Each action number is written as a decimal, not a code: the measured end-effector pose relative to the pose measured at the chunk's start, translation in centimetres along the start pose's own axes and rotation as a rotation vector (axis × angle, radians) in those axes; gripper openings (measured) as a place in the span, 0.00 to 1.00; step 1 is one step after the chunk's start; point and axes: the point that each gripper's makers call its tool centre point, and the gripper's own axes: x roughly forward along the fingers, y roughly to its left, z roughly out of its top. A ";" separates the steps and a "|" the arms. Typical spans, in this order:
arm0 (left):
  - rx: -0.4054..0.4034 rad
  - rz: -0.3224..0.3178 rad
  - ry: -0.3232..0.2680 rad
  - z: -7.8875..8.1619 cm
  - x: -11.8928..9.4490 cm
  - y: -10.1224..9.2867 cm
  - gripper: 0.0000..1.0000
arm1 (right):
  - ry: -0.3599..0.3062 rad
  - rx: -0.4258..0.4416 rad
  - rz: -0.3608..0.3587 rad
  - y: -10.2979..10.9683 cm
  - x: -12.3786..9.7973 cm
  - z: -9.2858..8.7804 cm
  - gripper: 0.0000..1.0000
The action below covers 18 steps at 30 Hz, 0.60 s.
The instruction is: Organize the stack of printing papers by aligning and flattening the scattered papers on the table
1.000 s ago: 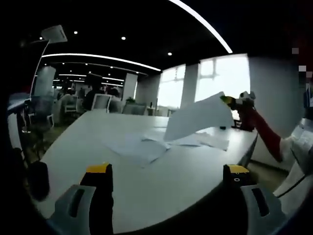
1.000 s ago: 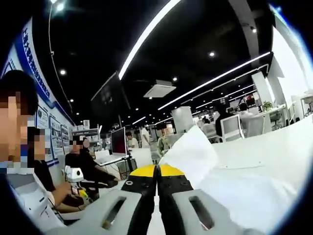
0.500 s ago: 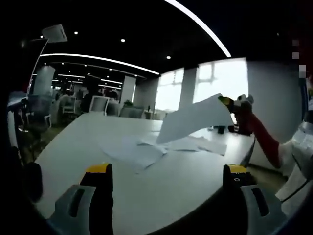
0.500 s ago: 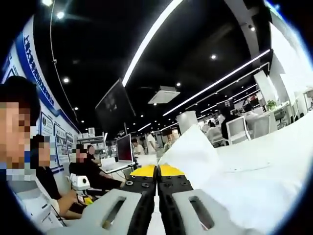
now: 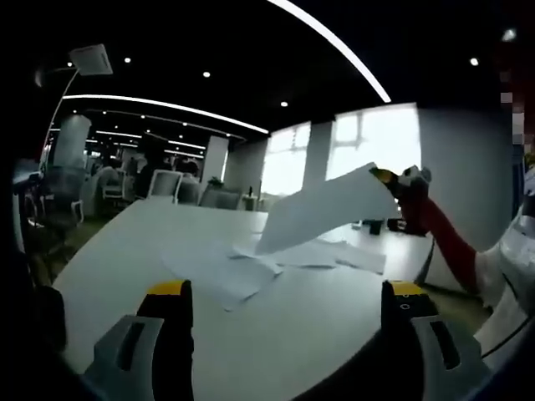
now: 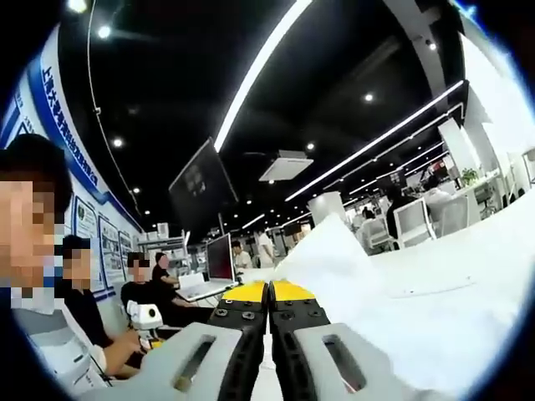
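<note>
On the long white table [image 5: 125, 251], toward its far right part, several loose white printing sheets [image 5: 242, 263] lie fanned and overlapping, not squared to one another. At the near left, the left gripper [image 5: 284, 292] hangs over the table's near edge with its yellow-tipped jaws wide apart and nothing between them. To the right, one white sheet of paper [image 5: 322, 213] is held up off the table at a slant, its low corner close over the scattered sheets, pinched at its upper right corner by the right gripper [image 5: 393, 177]; in the right gripper view, the right gripper's [image 6: 268, 291] jaws are pressed together on that sheet's [image 6: 334, 267] edge. To do this step well, the lifted sheet should probably be lowered flat over the pile with its edges matched to the sheets below, while the free gripper steadies the pile so nothing slides. A one-corner grip lets paper sag and curl, so a slow descent seems wise. No container is visible.
</note>
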 end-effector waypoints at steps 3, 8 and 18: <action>-0.007 -0.005 -0.007 0.1 0.2 -0.1 0.96 | -0.008 0.003 0.004 0.1 0.0 0.2 0.00; -0.016 -0.010 -0.021 0.4 0.7 -0.2 0.96 | -0.023 0.004 0.015 0.4 0.1 0.8 0.00; -0.032 -0.031 -0.034 0.7 1.8 -0.8 0.96 | -0.048 -0.006 0.039 1.2 0.5 1.6 0.00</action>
